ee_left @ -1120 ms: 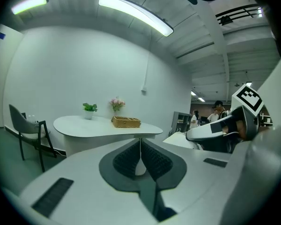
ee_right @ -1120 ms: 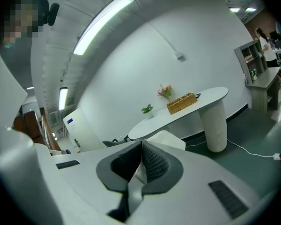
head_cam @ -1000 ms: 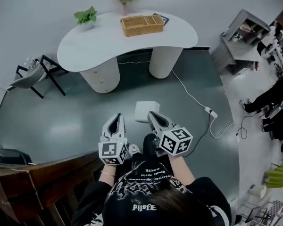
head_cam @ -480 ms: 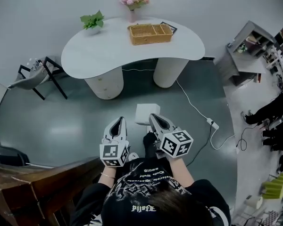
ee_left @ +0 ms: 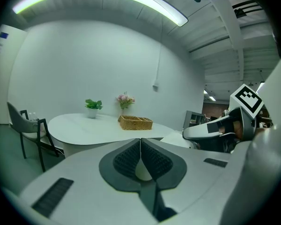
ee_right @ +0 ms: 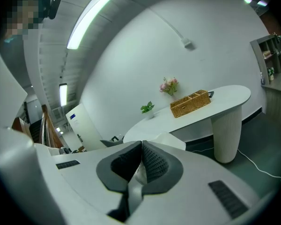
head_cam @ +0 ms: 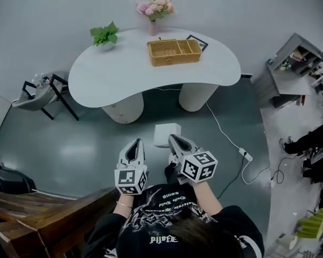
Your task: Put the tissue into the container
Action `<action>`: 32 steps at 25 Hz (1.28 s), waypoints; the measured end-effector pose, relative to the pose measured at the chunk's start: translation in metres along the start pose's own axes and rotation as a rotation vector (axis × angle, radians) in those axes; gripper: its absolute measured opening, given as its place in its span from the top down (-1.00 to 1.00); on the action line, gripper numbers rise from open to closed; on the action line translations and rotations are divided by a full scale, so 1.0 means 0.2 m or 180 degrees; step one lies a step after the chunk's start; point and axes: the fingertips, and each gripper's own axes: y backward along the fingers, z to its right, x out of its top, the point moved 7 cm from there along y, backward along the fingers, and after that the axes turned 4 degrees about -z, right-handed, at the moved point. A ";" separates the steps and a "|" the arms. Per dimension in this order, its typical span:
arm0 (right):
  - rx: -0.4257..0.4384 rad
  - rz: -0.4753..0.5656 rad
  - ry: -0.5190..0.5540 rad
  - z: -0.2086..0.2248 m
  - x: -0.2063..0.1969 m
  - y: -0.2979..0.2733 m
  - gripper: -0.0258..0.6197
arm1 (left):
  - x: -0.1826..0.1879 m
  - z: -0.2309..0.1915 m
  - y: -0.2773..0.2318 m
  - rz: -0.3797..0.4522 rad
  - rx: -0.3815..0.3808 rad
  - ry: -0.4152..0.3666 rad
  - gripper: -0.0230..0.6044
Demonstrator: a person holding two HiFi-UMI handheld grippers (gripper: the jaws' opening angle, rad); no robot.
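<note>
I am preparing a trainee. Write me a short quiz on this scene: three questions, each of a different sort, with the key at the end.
1. True or false: the white tissue already lies in the woven wicker basket on the white rounded table.
2. Where does the small green plant stand?
A) on the table, towards its left end in the head view
B) on the floor
C) inside the basket
3. Which gripper holds the tissue between its jaws?

Key:
1. False. The tissue is held above the floor, well short of the table.
2. A.
3. The right gripper, with its jaws shut on the tissue.
</note>
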 end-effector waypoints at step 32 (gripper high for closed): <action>0.0289 0.0077 0.0026 0.87 0.78 -0.30 0.84 | 0.34 0.31 -1.00 0.0114 0.0317 0.0162 0.84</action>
